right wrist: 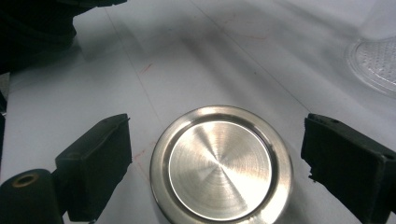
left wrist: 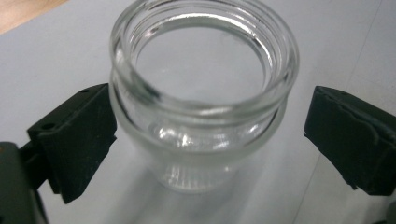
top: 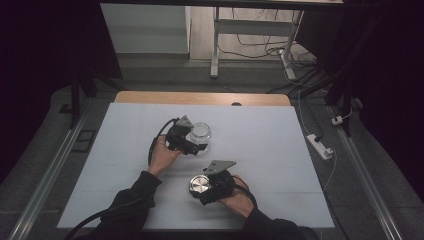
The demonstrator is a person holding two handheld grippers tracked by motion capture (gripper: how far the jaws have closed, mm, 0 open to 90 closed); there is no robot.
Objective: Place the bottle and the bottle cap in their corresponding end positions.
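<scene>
The white table cover (top: pixel 260 130) is a flat, matt sheet laid over a wooden table top, of which a bare strip shows along the far edge; it gives both items an even bearing surface. The glass jar (top: pixel 201 136) stands upright and uncapped near the middle of the cover. It is clear, thick-walled and round-bellied, with a threaded neck and a rolled rim, and appears empty. The left gripper (top: pixel 188 141) is set around it, jaws spread to either side of the belly; in the left gripper view (left wrist: pixel 205 93) the left-hand pad lies at or against the glass while the other stands clear, so the jar is bracketed, not yet clamped, presumably to steady it for capping. The metal lid (top: pixel 198 185) lies flat on the cover, nearer the person and well apart from the jar. It is a brushed steel disc with concentric tool marks and a raised, polished rim (right wrist: pixel 220 163). The right gripper (top: pixel 205 189) straddles it, jaws spread with a gap on each side, seemingly poised to close across its width.
</scene>
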